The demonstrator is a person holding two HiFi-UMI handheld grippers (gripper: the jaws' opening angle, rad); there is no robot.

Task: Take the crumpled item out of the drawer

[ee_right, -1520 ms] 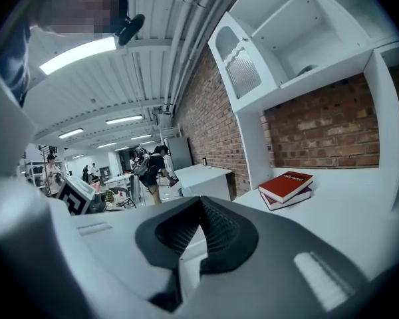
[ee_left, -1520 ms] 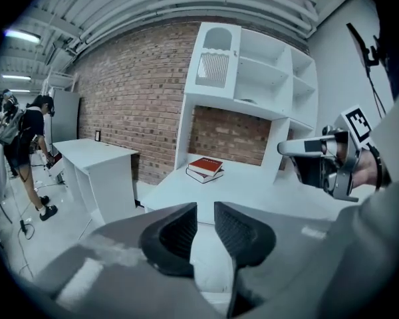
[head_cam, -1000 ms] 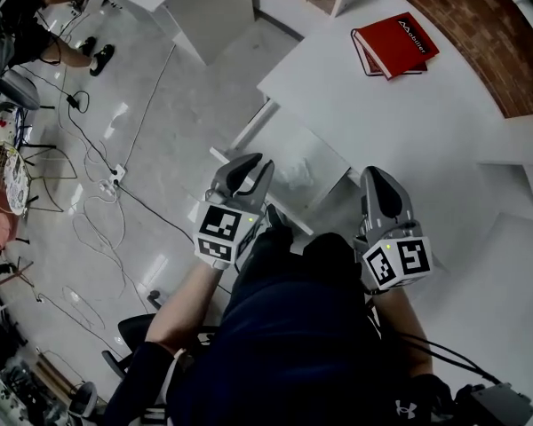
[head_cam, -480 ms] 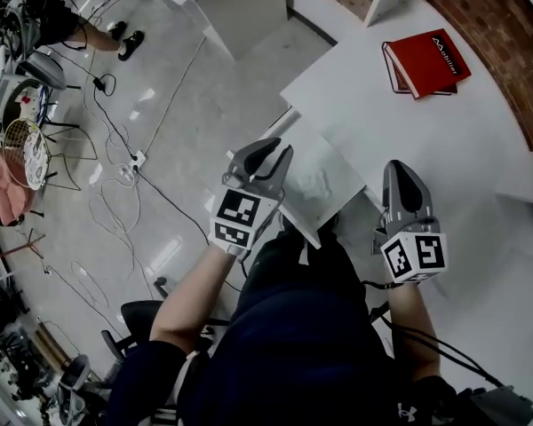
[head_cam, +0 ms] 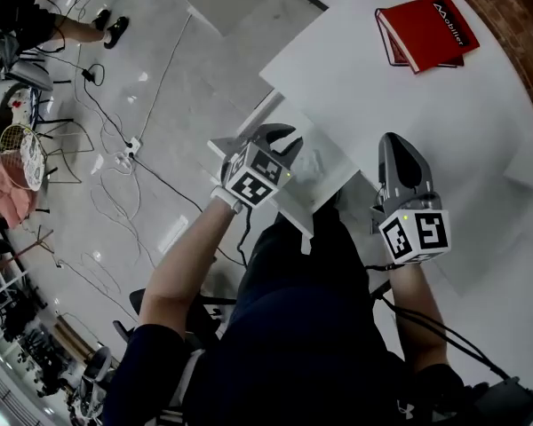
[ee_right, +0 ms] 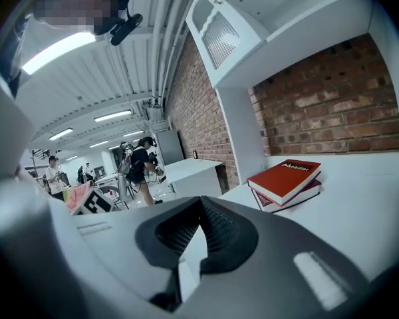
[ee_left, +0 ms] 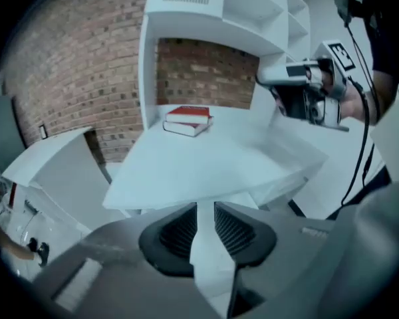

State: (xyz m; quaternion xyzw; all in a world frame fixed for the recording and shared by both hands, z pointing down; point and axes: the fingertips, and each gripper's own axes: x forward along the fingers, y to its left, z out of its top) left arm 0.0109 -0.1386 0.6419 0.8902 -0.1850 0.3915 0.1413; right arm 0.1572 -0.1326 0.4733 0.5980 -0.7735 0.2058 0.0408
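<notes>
Left claw [head_cam: 282, 137] is hanging over the left side of the open drawer [head_cam: 295, 213], angled down into it. Its jaws are standing apart with a narrow, even slot between them. In the left gripper view [ee_left: 206, 208] only white surface is showing through that slot, so nothing is gripped.

The crumpled item [head_cam: 314, 161] is lying inside the drawer, pale against the white bottom and just beside the left claw's tips. I can't tell from the head view whether the tips are touching it. It's too washed out to say what it's made of.

You're holding the right claw [head_cam: 396, 145] off to the drawer's right, over the tabletop [head_cam: 382, 96] edge and well apart from the crumpled item. In its own view [ee_right: 201, 201] the tips are meeting, so it's closed with nothing in it.

The drawer is sticking out from under the tabletop toward your legs. Two stacked red books [head_cam: 426, 29] are sitting at the far end of the tabletop, near the brick wall [ee_left: 66, 65], and are also showing in both gripper views [ee_right: 287, 181].

Cables are trailing across the floor [head_cam: 115, 176] to your left.
</notes>
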